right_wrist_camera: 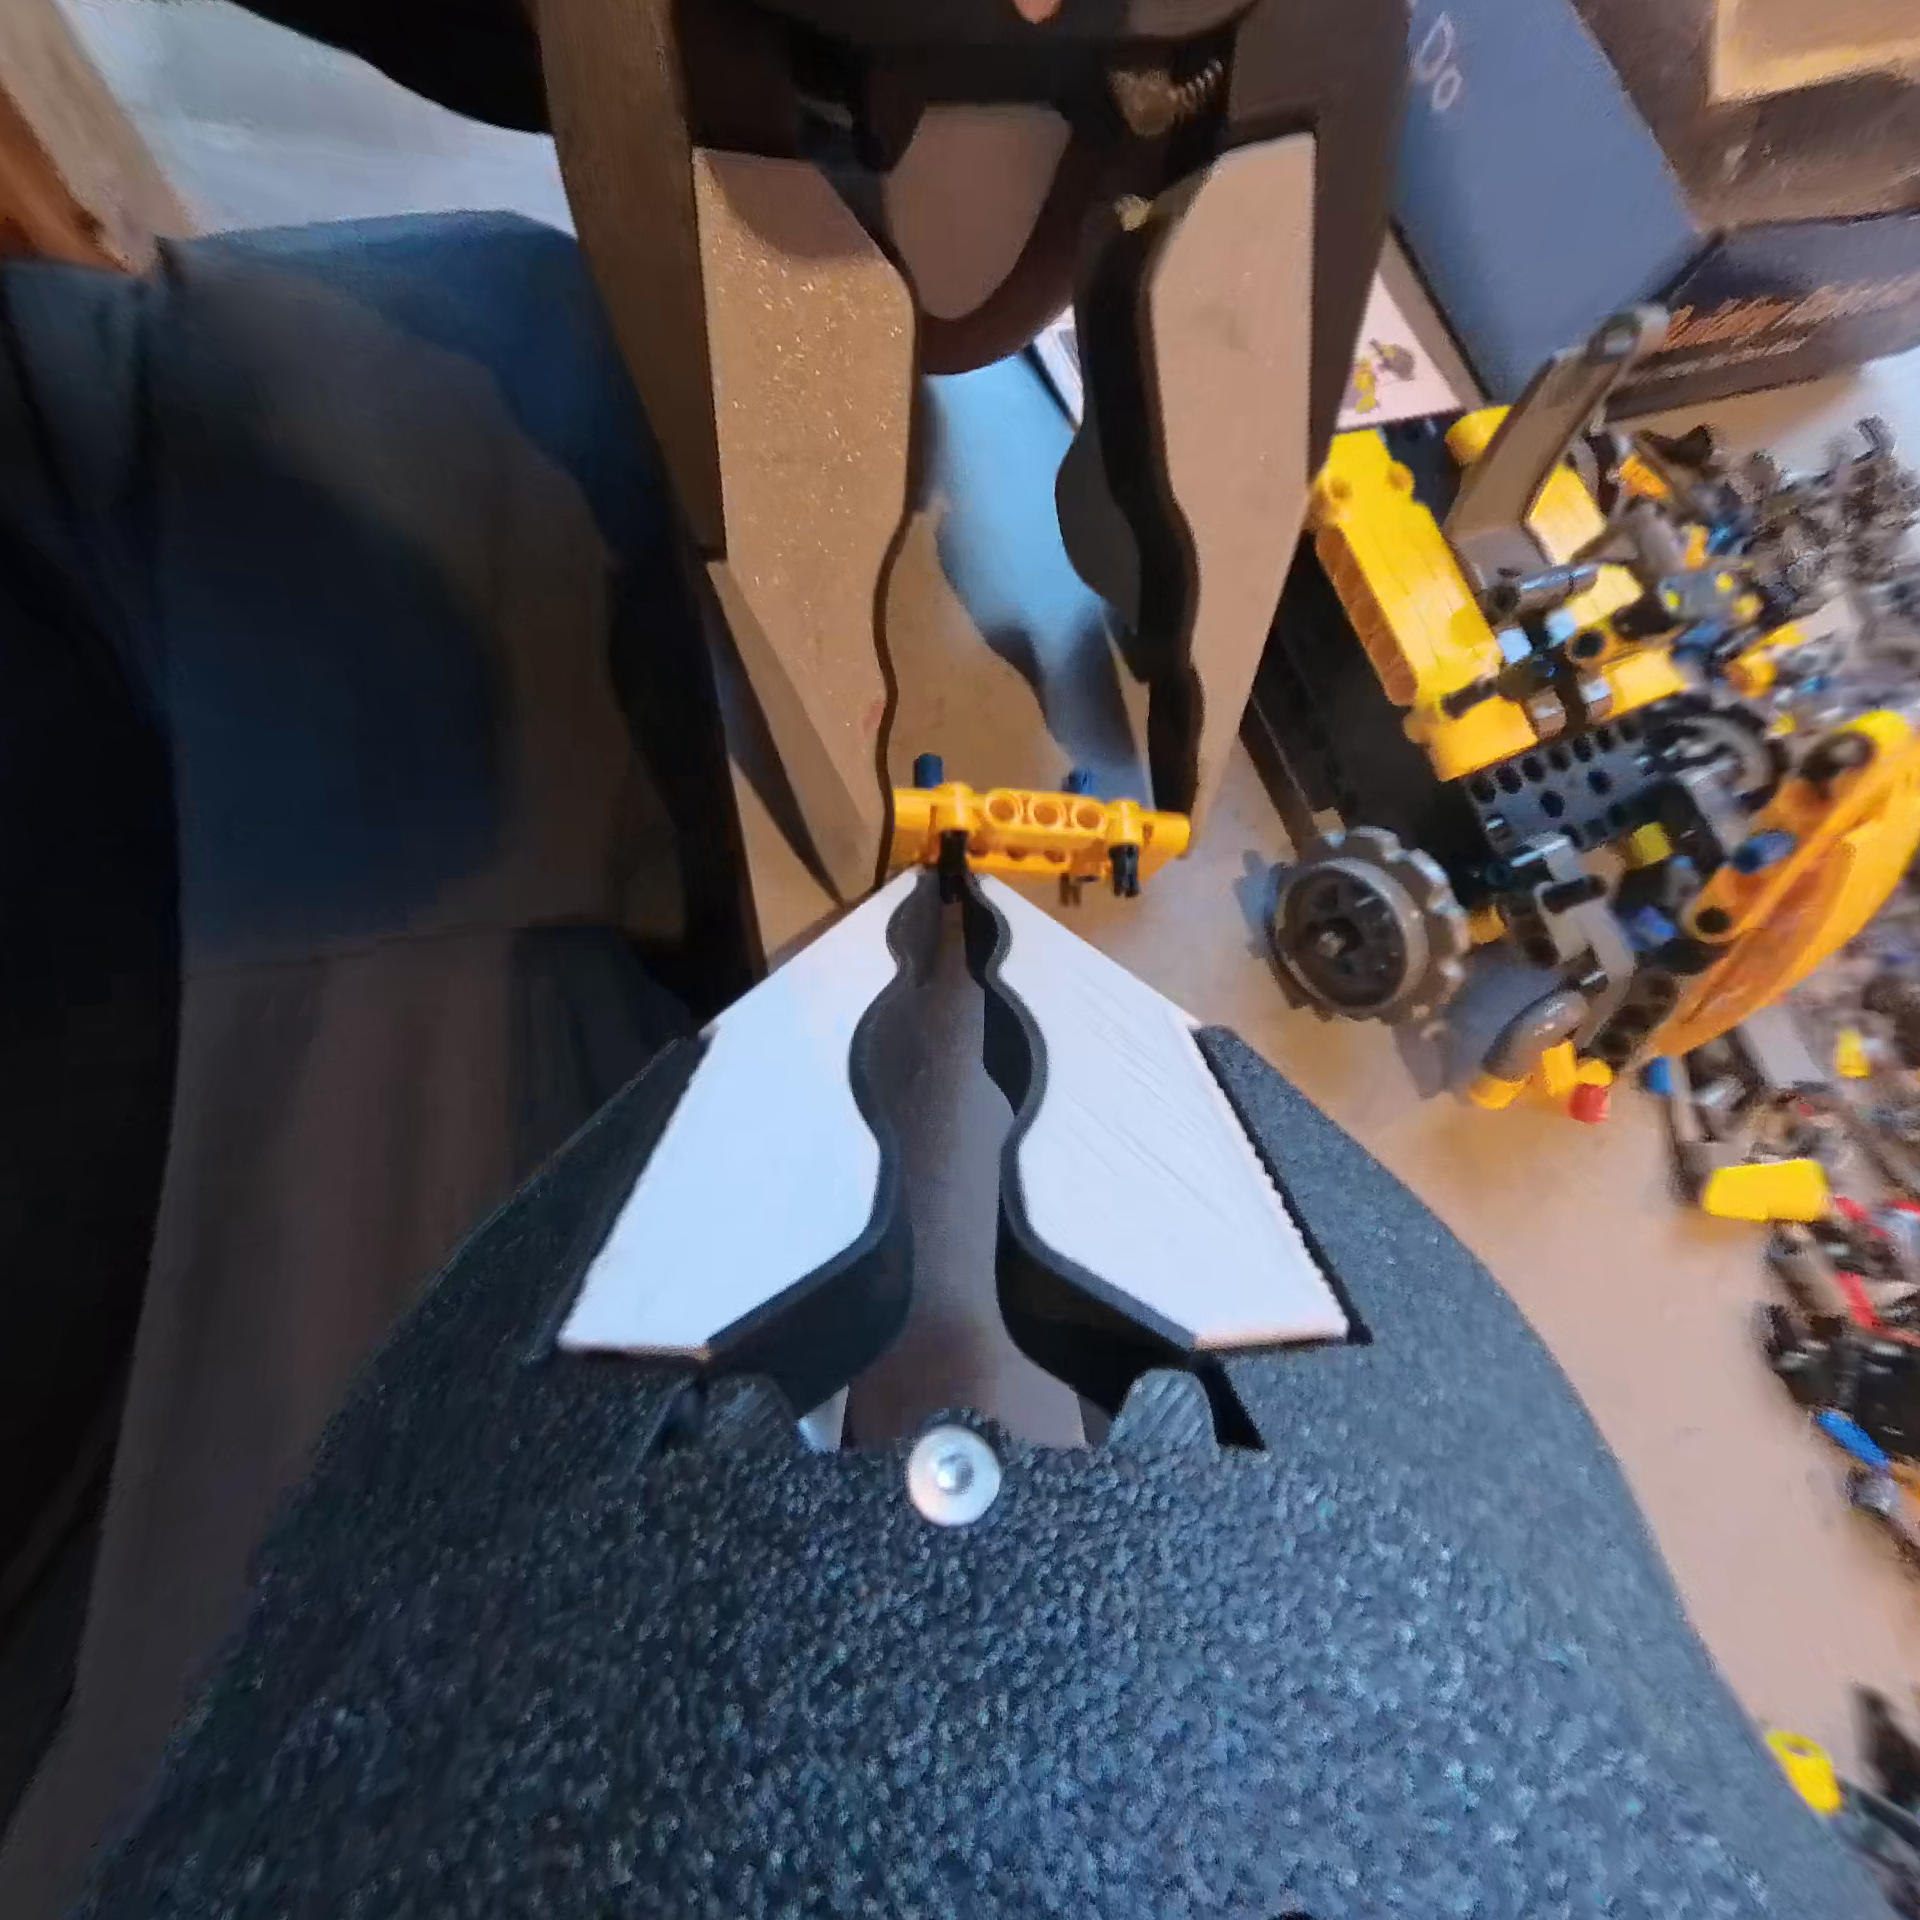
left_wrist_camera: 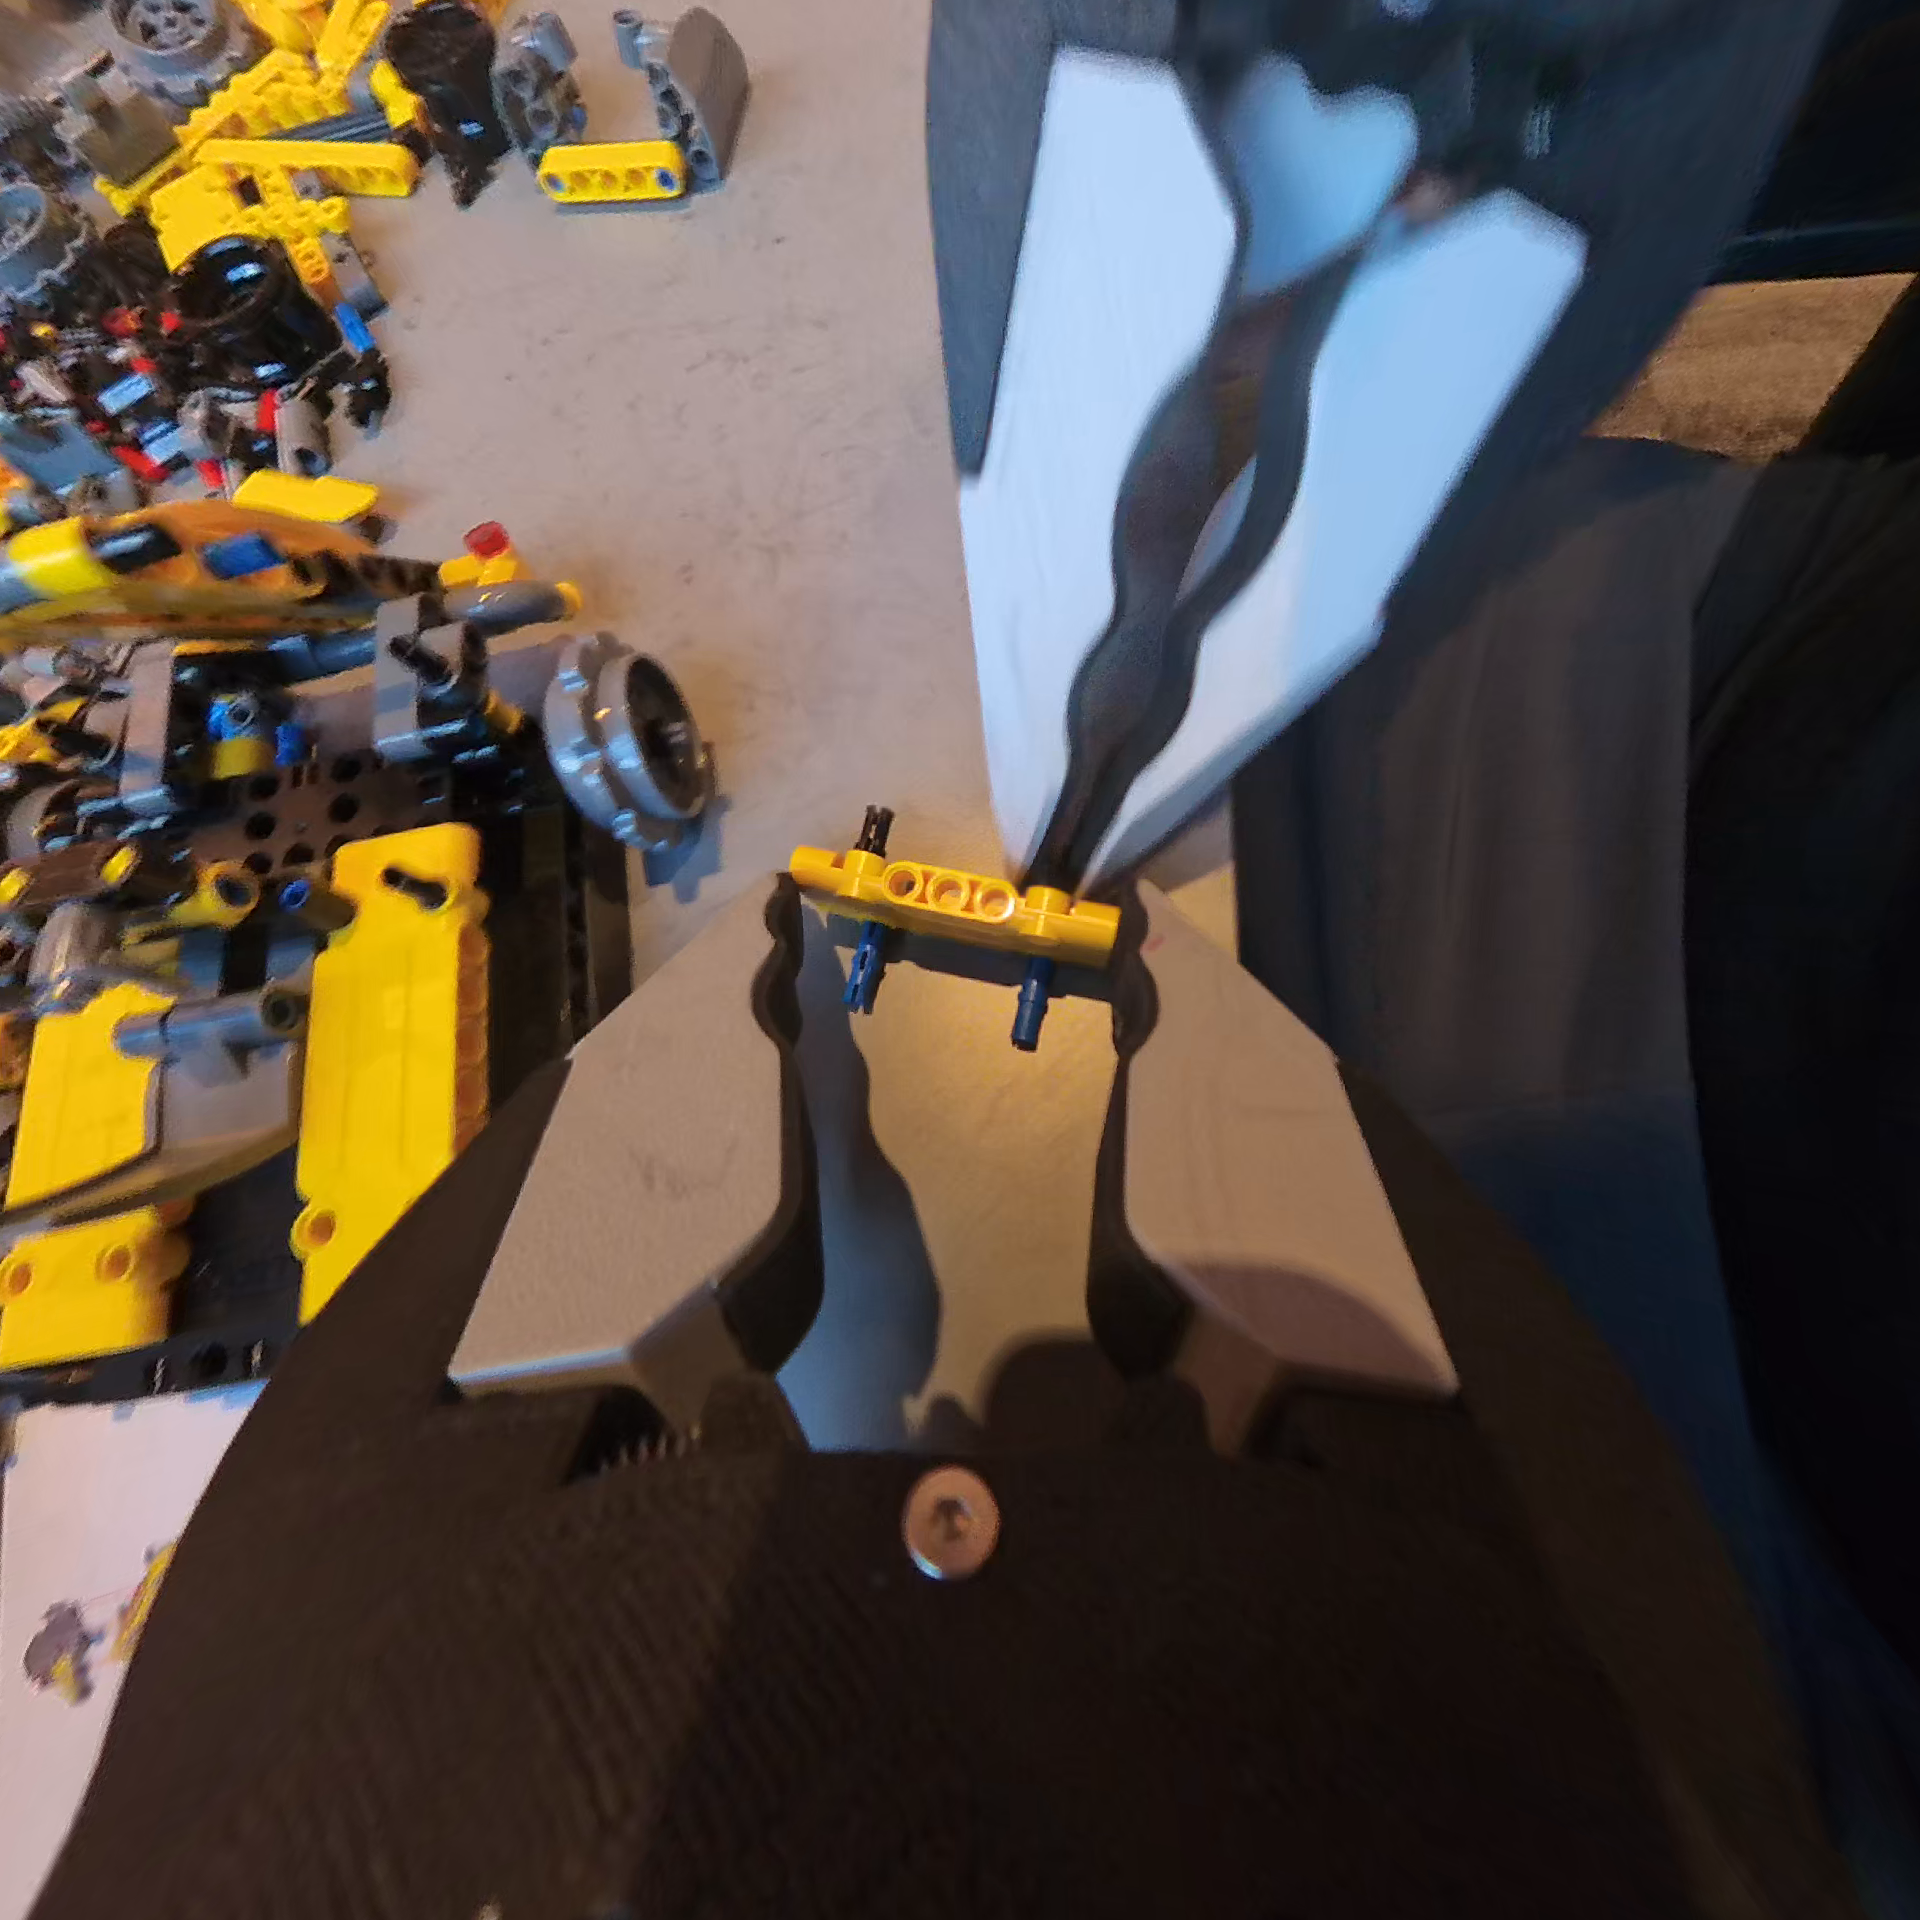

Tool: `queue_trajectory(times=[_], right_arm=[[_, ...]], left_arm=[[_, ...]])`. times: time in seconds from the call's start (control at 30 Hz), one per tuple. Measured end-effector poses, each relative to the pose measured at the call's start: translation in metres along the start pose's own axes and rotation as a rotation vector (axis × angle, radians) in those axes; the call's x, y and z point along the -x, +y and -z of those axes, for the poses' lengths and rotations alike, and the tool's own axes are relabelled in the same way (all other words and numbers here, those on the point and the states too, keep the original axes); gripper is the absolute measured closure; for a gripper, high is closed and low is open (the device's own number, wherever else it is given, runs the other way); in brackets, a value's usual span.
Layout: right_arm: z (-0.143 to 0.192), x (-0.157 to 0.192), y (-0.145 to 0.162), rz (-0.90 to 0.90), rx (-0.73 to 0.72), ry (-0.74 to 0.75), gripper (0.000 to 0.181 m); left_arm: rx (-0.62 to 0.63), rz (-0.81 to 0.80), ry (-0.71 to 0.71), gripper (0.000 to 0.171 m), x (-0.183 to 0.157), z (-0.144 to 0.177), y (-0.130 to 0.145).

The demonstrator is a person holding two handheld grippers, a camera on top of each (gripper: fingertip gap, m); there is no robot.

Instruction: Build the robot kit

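A short yellow beam (left_wrist_camera: pixel 945 891) with holes carries two blue pins (left_wrist_camera: pixel 1032 1003) on the near side and a black pin (left_wrist_camera: pixel 871 826) on the far side. My left gripper (left_wrist_camera: pixel 956 914) is shut on the beam, one fingertip at each end, and holds it just above the tan table (left_wrist_camera: pixel 675 416). My right gripper (left_wrist_camera: pixel 1060 883) comes from the opposite side with its jaws together at the beam's right part. In the right wrist view, my right gripper (right_wrist_camera: pixel 948 883) is shut on a black pin (right_wrist_camera: pixel 948 868) stuck in the beam (right_wrist_camera: pixel 1039 821), and the left gripper (right_wrist_camera: pixel 1034 831) spans it.
A part-built yellow and black vehicle model (left_wrist_camera: pixel 312 987) with a grey wheel hub (left_wrist_camera: pixel 634 748) stands close by. Loose parts (left_wrist_camera: pixel 156 312) are piled beyond it. A booklet (left_wrist_camera: pixel 73 1558) and a dark box (right_wrist_camera: pixel 1558 208) lie nearby. A person's dark clothing (right_wrist_camera: pixel 312 623) fills the other side. The grippers are tip to tip, or close to it.
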State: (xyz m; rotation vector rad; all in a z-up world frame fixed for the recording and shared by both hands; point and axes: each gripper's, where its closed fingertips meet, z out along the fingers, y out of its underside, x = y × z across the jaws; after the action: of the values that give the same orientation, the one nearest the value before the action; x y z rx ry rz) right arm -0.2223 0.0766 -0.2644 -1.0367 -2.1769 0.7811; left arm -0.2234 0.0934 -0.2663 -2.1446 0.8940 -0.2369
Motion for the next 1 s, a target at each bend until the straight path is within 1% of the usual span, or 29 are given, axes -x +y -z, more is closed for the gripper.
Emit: queue_trajectory(times=[0.07,0.1,0.2,0.3,0.5,0.6,0.7,0.77,0.87,0.97,1.0], right_arm=[[-0.002,-0.002,-0.001,0.056,0.019,0.067,0.178],[-0.002,-0.001,-0.002,0.055,0.012,0.070,0.178],[0.001,-0.001,-0.001,0.037,0.009,0.035,0.178],[0.006,0.000,0.001,0.036,0.046,-0.006,0.178],[0.014,-0.007,0.007,-0.026,0.077,-0.016,0.177],[0.015,-0.005,0.011,-0.036,0.085,-0.006,0.177],[0.018,-0.005,0.012,-0.050,0.084,0.001,0.177],[0.022,-0.005,0.010,-0.053,0.080,0.004,0.177],[0.025,-0.005,0.008,-0.049,0.080,0.005,0.177],[0.025,-0.005,0.009,-0.042,0.090,0.009,0.177],[0.025,-0.004,0.008,-0.039,0.089,0.008,0.177]], left_arm=[[0.007,-0.006,-0.012,0.112,0.001,0.001,0.000],[0.003,-0.007,-0.008,0.112,0.001,0.001,0.001],[0.006,-0.009,-0.009,0.112,0.001,0.001,0.001],[0.006,0.000,-0.003,0.112,0.000,0.000,0.000],[0.009,0.007,-0.014,0.112,0.001,-0.001,-0.002],[-0.002,0.017,-0.007,0.105,0.000,0.000,-0.004],[-0.010,0.019,-0.005,0.102,0.000,0.006,-0.008],[-0.016,0.007,-0.017,0.104,0.002,0.012,-0.011],[-0.034,0.017,0.014,0.109,-0.001,0.017,-0.016],[-0.004,0.009,-0.007,0.109,0.001,0.014,-0.010],[-0.016,-0.006,-0.019,0.116,0.002,0.016,-0.012]])
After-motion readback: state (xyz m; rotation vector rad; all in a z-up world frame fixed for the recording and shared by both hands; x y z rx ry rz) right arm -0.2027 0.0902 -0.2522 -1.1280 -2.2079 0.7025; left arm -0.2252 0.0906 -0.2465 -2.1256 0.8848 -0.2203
